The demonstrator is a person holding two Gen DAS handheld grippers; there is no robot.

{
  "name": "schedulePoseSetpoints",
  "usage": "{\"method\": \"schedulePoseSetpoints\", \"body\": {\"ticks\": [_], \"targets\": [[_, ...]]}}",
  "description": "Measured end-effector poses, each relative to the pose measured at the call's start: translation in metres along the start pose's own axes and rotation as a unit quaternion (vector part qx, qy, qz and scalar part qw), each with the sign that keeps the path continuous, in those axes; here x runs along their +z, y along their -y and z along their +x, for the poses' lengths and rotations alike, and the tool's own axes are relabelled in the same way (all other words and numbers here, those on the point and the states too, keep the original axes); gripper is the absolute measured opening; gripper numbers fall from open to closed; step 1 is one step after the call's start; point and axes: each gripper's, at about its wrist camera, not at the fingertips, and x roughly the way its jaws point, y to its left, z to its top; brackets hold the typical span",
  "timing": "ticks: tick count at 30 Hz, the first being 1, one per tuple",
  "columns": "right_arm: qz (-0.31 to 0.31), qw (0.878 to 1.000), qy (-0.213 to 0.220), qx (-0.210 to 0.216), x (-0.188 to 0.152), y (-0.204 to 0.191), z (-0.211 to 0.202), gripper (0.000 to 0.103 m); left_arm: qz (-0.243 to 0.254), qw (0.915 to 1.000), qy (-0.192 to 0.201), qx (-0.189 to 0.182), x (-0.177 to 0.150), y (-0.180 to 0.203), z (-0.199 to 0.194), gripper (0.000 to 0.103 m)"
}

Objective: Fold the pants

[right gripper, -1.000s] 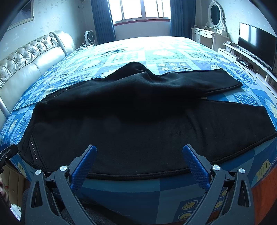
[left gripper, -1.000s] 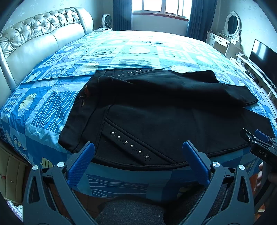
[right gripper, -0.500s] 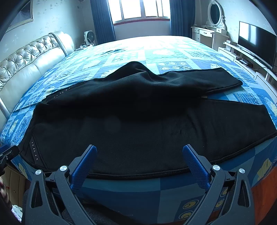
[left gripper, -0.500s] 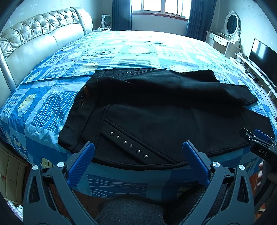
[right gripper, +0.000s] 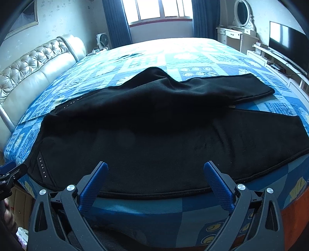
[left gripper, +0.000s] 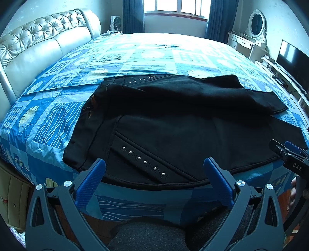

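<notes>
Black pants point(left gripper: 173, 123) point(right gripper: 164, 135) lie across the near side of the bed, waistband to the left and legs to the right. The far leg is bunched and rides over the near one. A studded pocket line point(left gripper: 143, 162) faces my left gripper point(left gripper: 153, 164), which stands open just short of the pants' near hem, holding nothing. My right gripper point(right gripper: 155, 168) is open too, its blue fingers above the hem of the near leg, apart from the cloth. Each gripper shows at the edge of the other's view.
A blue patterned bedspread point(left gripper: 135, 58) covers the bed. A tufted cream headboard point(left gripper: 34, 46) runs along the left. A television point(right gripper: 285, 46), a white dresser with an oval mirror point(right gripper: 241, 23) and a window point(right gripper: 160, 9) stand beyond the bed. A hand point(left gripper: 293, 193) is at the right edge.
Both grippers have crept slightly towards the pants; the pants have not moved.
</notes>
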Motion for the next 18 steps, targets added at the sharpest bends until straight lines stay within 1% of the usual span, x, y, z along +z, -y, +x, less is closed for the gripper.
{"method": "schedulePoseSetpoints", "body": {"ticks": [2, 4, 8, 12, 13, 14, 16, 18], "targets": [[0.000, 1.000, -0.010, 0.021, 0.005, 0.001, 0.002, 0.099, -0.001, 0.9999, -0.004, -0.010, 0.002, -0.004, 0.001, 0.101], [-0.005, 0.999, -0.009, 0.040, 0.010, 0.001, 0.001, 0.099, -0.009, 0.9995, -0.005, -0.029, 0.006, -0.012, 0.001, 0.101], [-0.029, 0.997, 0.002, 0.076, 0.027, 0.003, 0.001, 0.099, -0.040, 0.9974, 0.014, -0.059, 0.019, -0.040, 0.001, 0.101], [-0.033, 0.993, -0.004, 0.116, 0.049, 0.017, 0.013, 0.099, -0.045, 0.9960, 0.022, -0.075, 0.035, -0.070, 0.010, 0.101], [-0.028, 0.992, -0.006, 0.119, 0.056, 0.024, 0.017, 0.099, -0.048, 0.9957, 0.022, -0.076, 0.038, -0.079, 0.014, 0.101], [-0.019, 0.993, -0.005, 0.119, 0.060, 0.030, 0.018, 0.099, -0.054, 0.9961, 0.015, -0.068, 0.042, -0.089, 0.020, 0.101], [0.024, 0.994, -0.001, 0.108, 0.069, 0.057, 0.019, 0.099, -0.062, 0.9972, 0.006, -0.042, 0.045, -0.101, 0.028, 0.101], [0.073, 0.991, 0.005, 0.110, 0.074, 0.095, 0.014, 0.099, -0.063, 0.9974, 0.009, -0.034, 0.041, -0.110, 0.031, 0.101]]}}
